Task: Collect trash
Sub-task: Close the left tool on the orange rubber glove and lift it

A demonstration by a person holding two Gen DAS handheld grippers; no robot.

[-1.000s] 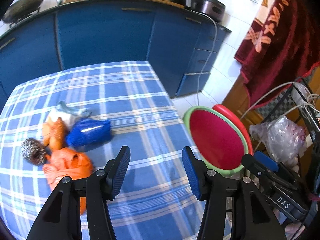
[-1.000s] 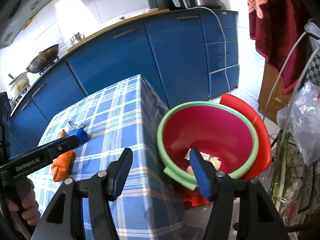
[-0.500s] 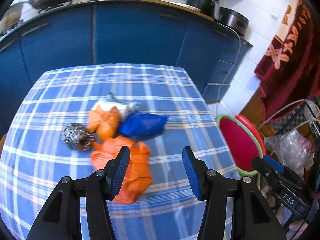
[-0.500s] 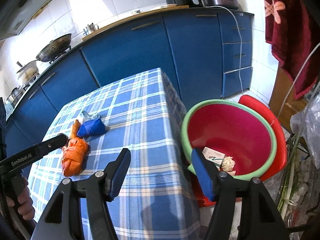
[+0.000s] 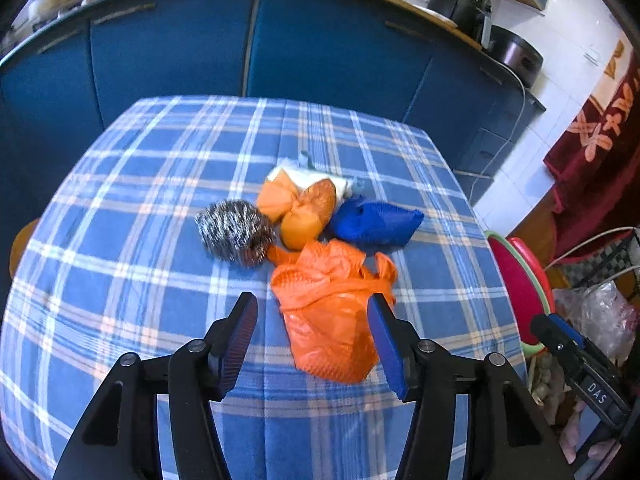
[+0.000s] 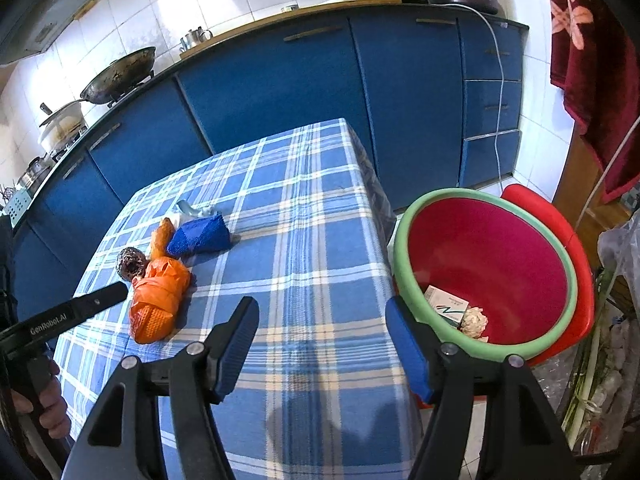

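Left wrist view looks down on a checked table [image 5: 120,264] with a small heap of trash at its middle: a steel scourer [image 5: 234,234] at 10 o'clock of the heap, an orange net [image 5: 298,210] at 12, a blue net [image 5: 374,222] at 2, and a crumpled orange bag [image 5: 330,312] at 6, nearest the camera. The left gripper [image 5: 312,312] has just been opening; its jaws stand about half spread, one on each side of the bag's near end, and no pad presses on it, so it holds nothing. In the right wrist view the right gripper [image 6: 322,322] has also been widening and hangs empty over the table's near edge, with a red basin [image 6: 404,240] at its 2 o'clock, off the table beside a red stool [image 6: 560,220]; a small carton [image 6: 446,306] and a paper wad [image 6: 474,322] already lie in it. I judge the bag to be feather-light, soft and slick, likely to collapse and slide under the pads, so the knotted, bunched waist looks the best place to pinch it, taking several folds at once rather than a single loose skin
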